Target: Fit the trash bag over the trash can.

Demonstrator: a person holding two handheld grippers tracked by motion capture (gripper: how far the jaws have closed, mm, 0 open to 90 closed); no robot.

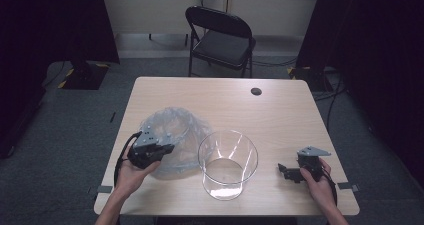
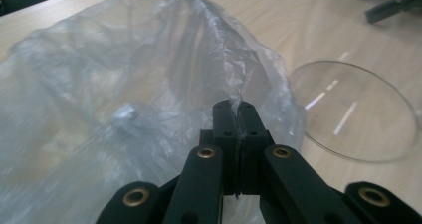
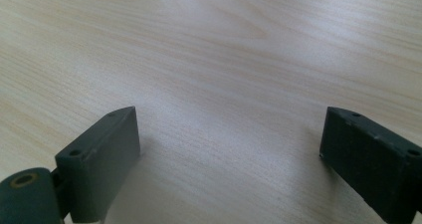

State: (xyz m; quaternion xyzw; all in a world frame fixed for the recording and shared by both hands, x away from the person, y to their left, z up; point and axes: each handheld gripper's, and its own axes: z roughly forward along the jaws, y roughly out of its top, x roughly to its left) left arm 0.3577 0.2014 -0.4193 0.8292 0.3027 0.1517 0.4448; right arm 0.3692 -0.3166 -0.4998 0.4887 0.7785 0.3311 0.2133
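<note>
**Clear crumpled plastic bag: held at left, glass bin to its right**

The clear crumpled plastic bag (image 1: 172,140) lies on the pale wooden table (image 1: 280,115), left of centre, just beside the clear round glass bin (image 1: 228,164). The left claw (image 2: 238,115) is clamped on a fold of the bag's near edge. The bin opening stands immediately right of this claw. The right claw (image 1: 286,171) rests near the right edge, jaws apart, holding nothing.

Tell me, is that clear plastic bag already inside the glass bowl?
No, the plastic bag lies puffed up on the table beside the glass bowl, its edge pinched in the left gripper.
</note>
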